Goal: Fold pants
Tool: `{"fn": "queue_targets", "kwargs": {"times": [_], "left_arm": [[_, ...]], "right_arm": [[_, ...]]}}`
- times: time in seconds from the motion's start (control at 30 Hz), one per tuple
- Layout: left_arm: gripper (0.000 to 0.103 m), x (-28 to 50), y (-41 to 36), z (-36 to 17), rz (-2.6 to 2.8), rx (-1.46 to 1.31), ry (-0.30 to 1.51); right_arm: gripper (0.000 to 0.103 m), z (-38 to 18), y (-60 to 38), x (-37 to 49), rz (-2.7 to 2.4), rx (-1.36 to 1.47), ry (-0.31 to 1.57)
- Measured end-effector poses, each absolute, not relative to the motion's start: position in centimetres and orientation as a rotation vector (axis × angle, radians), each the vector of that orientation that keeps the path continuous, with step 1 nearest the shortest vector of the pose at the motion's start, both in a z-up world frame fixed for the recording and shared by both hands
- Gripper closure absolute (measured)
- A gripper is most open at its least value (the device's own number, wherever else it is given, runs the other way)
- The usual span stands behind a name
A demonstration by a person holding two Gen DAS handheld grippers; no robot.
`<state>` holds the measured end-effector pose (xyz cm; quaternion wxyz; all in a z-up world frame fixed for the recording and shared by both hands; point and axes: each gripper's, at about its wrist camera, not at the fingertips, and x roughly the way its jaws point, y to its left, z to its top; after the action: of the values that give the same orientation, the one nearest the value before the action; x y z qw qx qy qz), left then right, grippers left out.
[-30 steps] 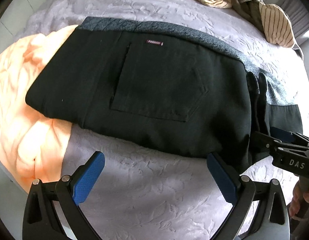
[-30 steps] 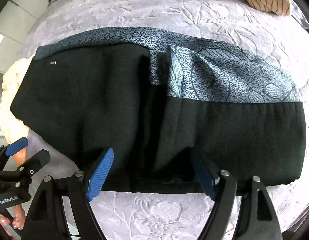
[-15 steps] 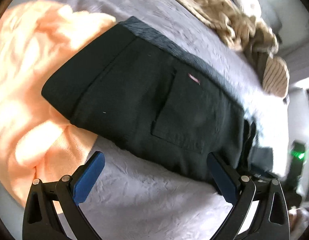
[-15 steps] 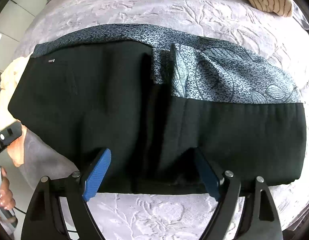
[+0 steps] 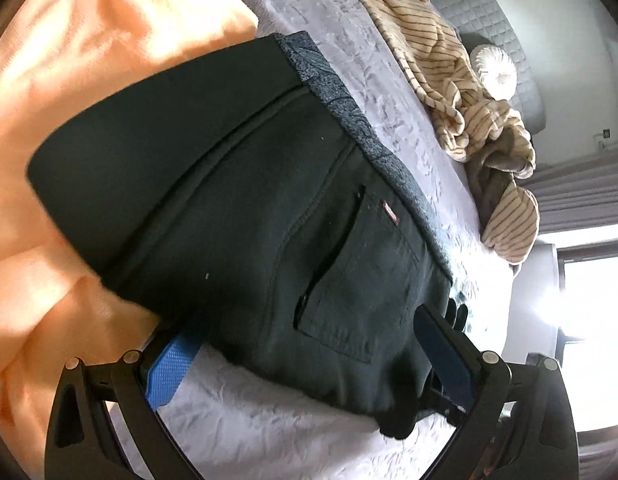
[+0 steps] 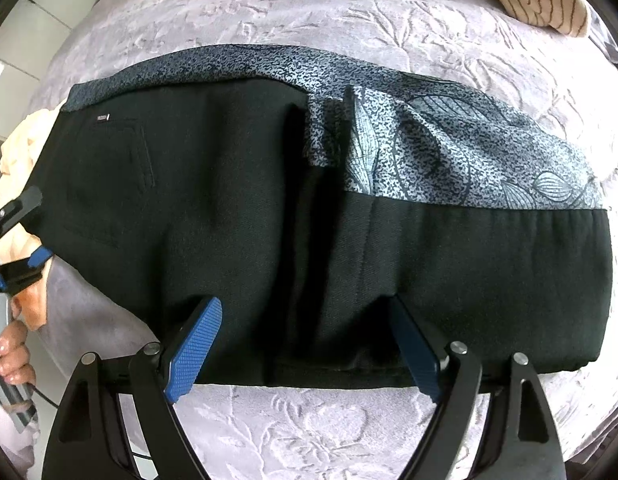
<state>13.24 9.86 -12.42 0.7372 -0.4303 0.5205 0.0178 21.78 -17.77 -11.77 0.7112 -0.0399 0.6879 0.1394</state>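
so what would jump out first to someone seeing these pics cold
The folded black denim pants fill the middle of the lilac embossed bedspread, their speckled grey lining exposed along the far edge. A bright peach blanket glows at their waist end, and a striped beige garment lies beyond.

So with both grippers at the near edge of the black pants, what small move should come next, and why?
Probably close both on that edge. The left gripper and right gripper are open, each with its fingers straddling the near hem of the pants, which lie half-folded on the bedspread. Neither holds cloth, so lifting now would move nothing.
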Motion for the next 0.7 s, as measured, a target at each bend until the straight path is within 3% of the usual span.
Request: {"fn": "queue_targets", "kwargs": {"times": [0.3,0.47,0.57,0.63,0.7], "left_arm": [[0.001,15.0,9.0,-9.7,0.044,-0.908,1.07],[0.002,16.8,8.6,-11.1,0.132,-0.835,1.132],[0.023,16.9,8.8,-11.1,0.209,-0.78,1.144],[0.048,16.9,8.4,-10.9,0.259,-0.686,1.164],[0.061,16.7,7.9,-10.6,0.282,-0.583,1.165]], "right_arm": [[0.014,-12.1,-17.4,21.3,0.309,-0.092,1.527],[0.015,-11.0,-17.1,21.9,0.316,-0.102,1.536],[0.015,-8.5,-16.8,22.7,0.363,-0.07,1.496],[0.015,-6.3,-15.9,23.9,0.428,-0.061,1.453],[0.014,-5.0,-14.8,25.3,0.494,-0.052,1.449]]}}
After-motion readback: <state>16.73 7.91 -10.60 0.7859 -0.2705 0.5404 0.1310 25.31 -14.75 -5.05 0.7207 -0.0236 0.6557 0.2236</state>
